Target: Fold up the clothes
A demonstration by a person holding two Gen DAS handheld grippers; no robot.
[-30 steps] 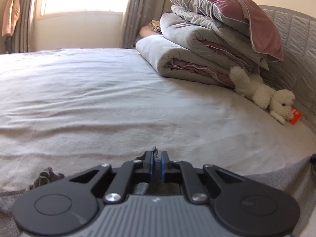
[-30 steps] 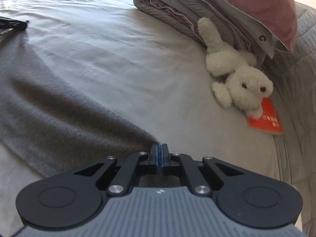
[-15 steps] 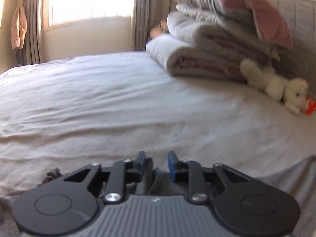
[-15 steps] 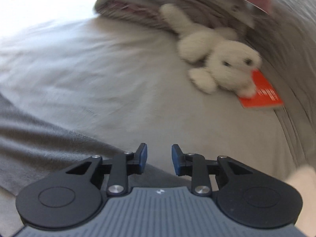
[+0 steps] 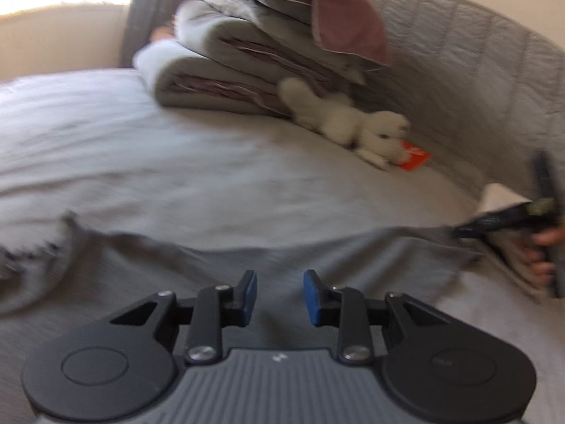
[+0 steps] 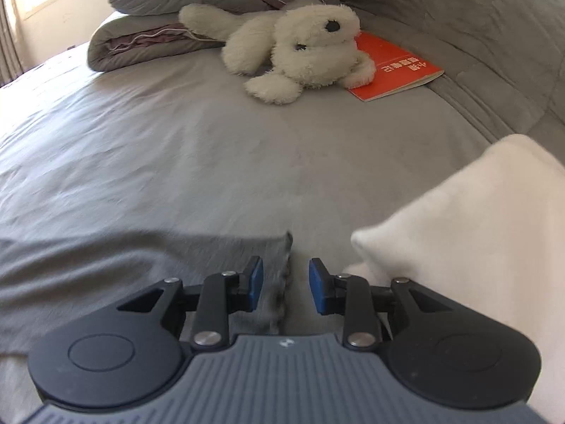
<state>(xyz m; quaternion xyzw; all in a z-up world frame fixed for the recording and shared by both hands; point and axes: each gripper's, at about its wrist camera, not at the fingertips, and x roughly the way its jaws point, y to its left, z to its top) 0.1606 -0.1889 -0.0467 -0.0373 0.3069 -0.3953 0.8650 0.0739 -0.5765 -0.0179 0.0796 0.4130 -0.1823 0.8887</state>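
A dark grey garment [image 5: 282, 254] lies spread flat on the pale bed sheet [image 5: 176, 148]. My left gripper [image 5: 279, 282] hovers over the garment's middle, open, with cloth below the blue pads and nothing pinched. In the right wrist view the garment [image 6: 106, 275] ends in a corner just ahead of my right gripper [image 6: 286, 275]. That gripper is open, and the frayed edge runs loose through the gap between its pads. At the left wrist view's right edge, a hand [image 5: 540, 247] holds the right gripper at the garment's far corner.
A white plush dog [image 6: 300, 46] lies on a red booklet [image 6: 392, 67] near the padded headboard [image 5: 459, 70]. Folded quilts [image 5: 229, 70] with a pink pillow [image 5: 300, 10] on top are stacked behind. A white folded cloth [image 6: 476, 229] sits just right of my right gripper.
Both grippers went from shut on the grey garment to open, leaving it lying on the bed. Both views swung toward the headboard, and the white cloth came into the right view.
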